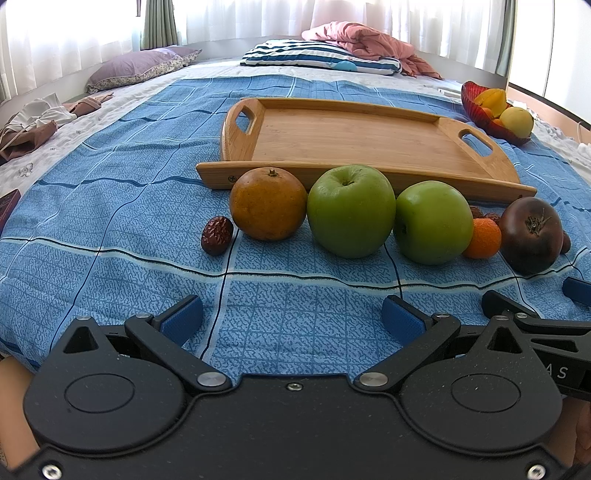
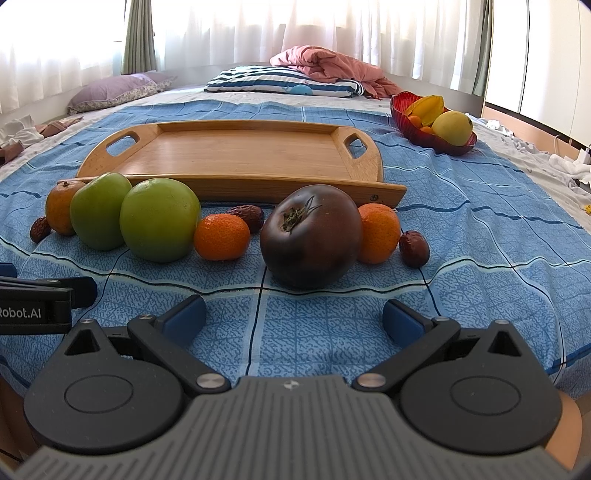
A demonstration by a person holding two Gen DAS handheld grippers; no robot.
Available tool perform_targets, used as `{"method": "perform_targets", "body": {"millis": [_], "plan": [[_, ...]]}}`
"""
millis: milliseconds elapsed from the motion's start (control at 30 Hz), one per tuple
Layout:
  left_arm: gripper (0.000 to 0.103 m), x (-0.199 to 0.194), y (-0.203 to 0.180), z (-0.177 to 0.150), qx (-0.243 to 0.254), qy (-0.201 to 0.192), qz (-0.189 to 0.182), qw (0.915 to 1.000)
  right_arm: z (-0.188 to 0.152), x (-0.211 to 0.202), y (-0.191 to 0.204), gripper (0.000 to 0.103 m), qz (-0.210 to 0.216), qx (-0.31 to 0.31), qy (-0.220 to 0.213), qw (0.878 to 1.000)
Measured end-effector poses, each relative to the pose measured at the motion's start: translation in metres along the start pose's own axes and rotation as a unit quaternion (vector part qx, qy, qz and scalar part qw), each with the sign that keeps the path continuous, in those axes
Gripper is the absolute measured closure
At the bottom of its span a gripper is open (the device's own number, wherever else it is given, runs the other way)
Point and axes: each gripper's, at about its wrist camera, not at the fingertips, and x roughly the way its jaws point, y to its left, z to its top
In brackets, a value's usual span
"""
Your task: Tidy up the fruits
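We hold our left gripper (image 1: 291,317) and right gripper (image 2: 293,317) wide apart and empty above the bed (image 2: 480,240). Ahead of them lie green apples (image 1: 351,210), a dark tomato (image 2: 312,236) and the tray (image 2: 240,151) beyond.

Blue bedspread (image 1: 110,229) with a fine mottled weave crossed by dark and pale grid lines. Honey-brown wooden tray (image 1: 351,136) showing straight grain. Two green apples (image 1: 351,210) (image 1: 432,221), a dull orange-brown orange (image 1: 267,203), two bright orange mandarins (image 2: 221,236) (image 2: 380,232), a dark purple-brown tomato (image 2: 312,236) with a dried green calyx, and wrinkled dark red jujubes (image 1: 217,235). Translucent red bowl (image 2: 402,110) holding yellow and orange fruit. Navy-and-white striped pillow (image 1: 321,57), lilac pillow (image 1: 136,68) with a floral edge, salmon-pink quilt (image 1: 362,40). White curtains (image 2: 258,26) with grey-green drapes. Both grippers (image 1: 291,319) (image 2: 293,319) black with blue pads.
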Motion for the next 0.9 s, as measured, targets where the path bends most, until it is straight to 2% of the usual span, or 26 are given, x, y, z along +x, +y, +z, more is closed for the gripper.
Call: {"method": "perform_targets", "body": {"millis": [433,667,767,900], "plan": [[0.000,-0.001,0.000,0.000,-0.005,-0.004,0.001,1.0000,-0.001,0.001,-0.001,0.000,-0.001,0.000,-0.002,1.000],[0.000,-0.003,0.004,-0.001,-0.010,-0.018,0.000,0.9998,-0.004,0.002,-0.002,0.000,-0.001,0.006,-0.012,1.000],[0.000,-0.003,0.008,-0.004,-0.014,-0.028,-0.009,0.9995,-0.003,-0.002,0.000,0.000,-0.005,0.007,-0.006,1.000],[0.000,-0.003,0.005,-0.011,-0.010,-0.044,-0.002,0.9990,0.002,0.000,0.001,0.000,-0.008,0.005,0.005,1.000]]}}
